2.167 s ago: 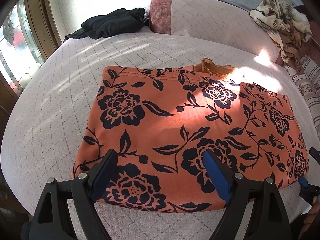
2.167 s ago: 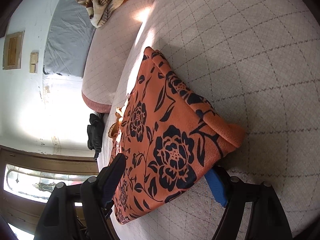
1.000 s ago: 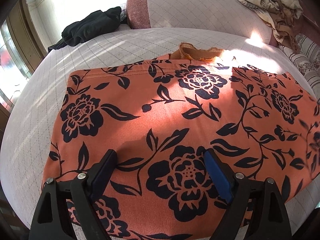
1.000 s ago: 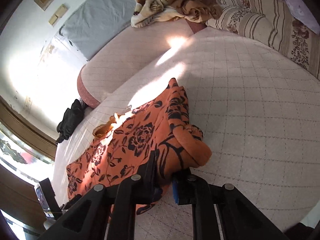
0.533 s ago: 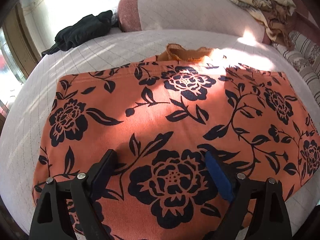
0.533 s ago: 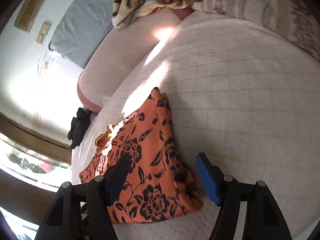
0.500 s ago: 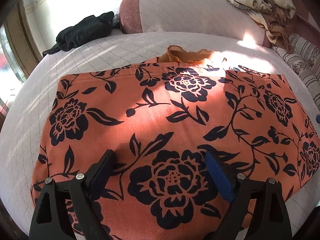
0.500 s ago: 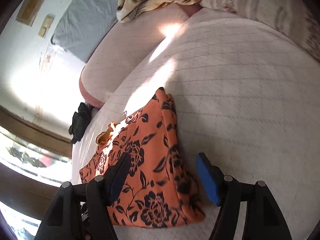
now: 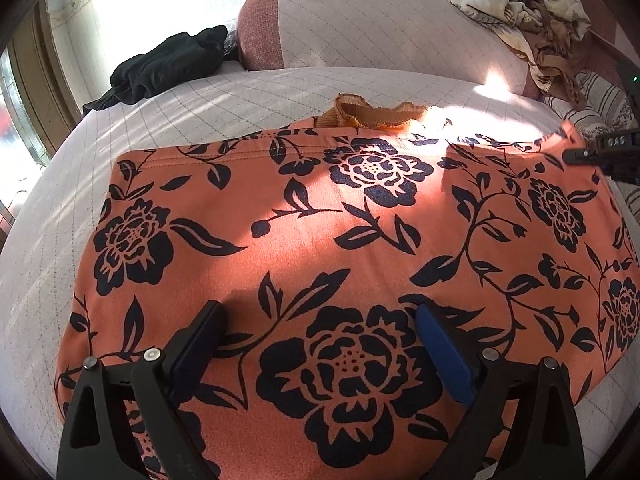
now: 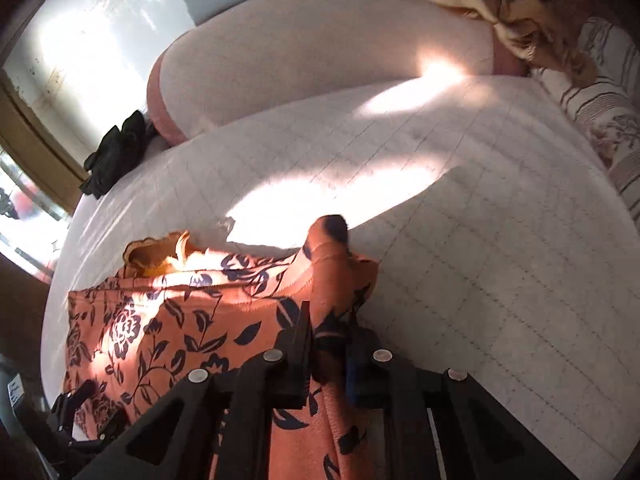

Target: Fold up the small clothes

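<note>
An orange garment with black flowers (image 9: 320,232) lies spread on the quilted bed, an orange ruffled piece (image 9: 372,114) poking out at its far edge. My left gripper (image 9: 320,320) is open, its fingers resting on the near part of the cloth. My right gripper (image 10: 330,332) is shut on the garment's far right corner (image 10: 328,256) and lifts it off the bed. The right gripper also shows at the right edge of the left wrist view (image 9: 600,152).
A black garment (image 9: 168,66) lies at the bed's back left. A pink bolster (image 9: 380,28) runs along the back, with a crumpled patterned blanket (image 9: 528,4) at the back right. Striped pillows (image 10: 600,120) lie on the right. The bed (image 10: 500,240) stretches right of the garment.
My right gripper moved to the far right corner of the orange garment, closed on it and raised it. My left gripper stayed open over the near edge.
</note>
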`<action>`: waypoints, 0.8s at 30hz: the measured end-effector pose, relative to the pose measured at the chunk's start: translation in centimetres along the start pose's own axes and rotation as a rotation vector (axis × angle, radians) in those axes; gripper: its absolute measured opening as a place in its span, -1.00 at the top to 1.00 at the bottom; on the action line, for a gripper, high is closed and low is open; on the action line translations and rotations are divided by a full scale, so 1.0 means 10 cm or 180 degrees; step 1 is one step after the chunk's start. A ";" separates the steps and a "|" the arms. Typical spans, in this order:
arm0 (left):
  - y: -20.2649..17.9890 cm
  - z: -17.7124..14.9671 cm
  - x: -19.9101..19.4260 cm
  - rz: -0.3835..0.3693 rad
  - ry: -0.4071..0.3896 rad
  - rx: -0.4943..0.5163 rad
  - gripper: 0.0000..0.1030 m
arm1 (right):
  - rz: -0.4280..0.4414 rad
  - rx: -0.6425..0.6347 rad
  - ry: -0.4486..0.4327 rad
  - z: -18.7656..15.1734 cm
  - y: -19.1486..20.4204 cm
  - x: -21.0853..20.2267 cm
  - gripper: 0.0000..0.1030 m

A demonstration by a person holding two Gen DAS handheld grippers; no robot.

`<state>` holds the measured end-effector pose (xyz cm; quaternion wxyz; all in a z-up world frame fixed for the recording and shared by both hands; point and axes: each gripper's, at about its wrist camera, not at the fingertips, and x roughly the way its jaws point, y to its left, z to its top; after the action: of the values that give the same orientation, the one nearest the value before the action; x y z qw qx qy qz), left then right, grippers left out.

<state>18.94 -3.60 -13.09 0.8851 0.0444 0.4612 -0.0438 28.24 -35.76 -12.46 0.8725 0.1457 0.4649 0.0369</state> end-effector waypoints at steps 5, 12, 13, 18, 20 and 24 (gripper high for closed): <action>0.02 0.03 0.00 -0.0039 0.0079 0.0002 -0.88 | -0.0284 0.0451 -0.0056 -0.12 -0.27 0.03 0.43; 0.06 0.03 -0.11 -0.0068 0.0173 -0.0078 -0.88 | 0.0518 0.0599 -0.0270 -0.58 0.11 -0.76 -0.40; 0.08 0.02 -0.15 -0.0081 0.0161 -0.0102 -0.88 | 0.0843 0.0681 -0.0190 -0.73 0.17 -0.75 -0.43; 0.21 -0.07 -0.29 -0.0140 0.0213 -0.0264 -0.88 | 0.1134 0.1154 0.0147 -1.33 0.03 -0.32 -0.24; 0.27 -0.12 -0.27 -0.0142 0.0323 -0.0346 -0.88 | 0.1204 0.1428 0.0092 -1.35 -0.05 -0.38 -0.20; 0.35 -0.16 -0.30 -0.0099 0.0348 -0.0490 -0.88 | 0.1297 0.1066 -0.0182 -1.27 0.20 -0.75 -0.49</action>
<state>16.34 0.19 -11.36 0.8586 -0.0286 0.5115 -0.0195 13.75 -32.58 -12.55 0.8236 0.3797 0.4007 0.1303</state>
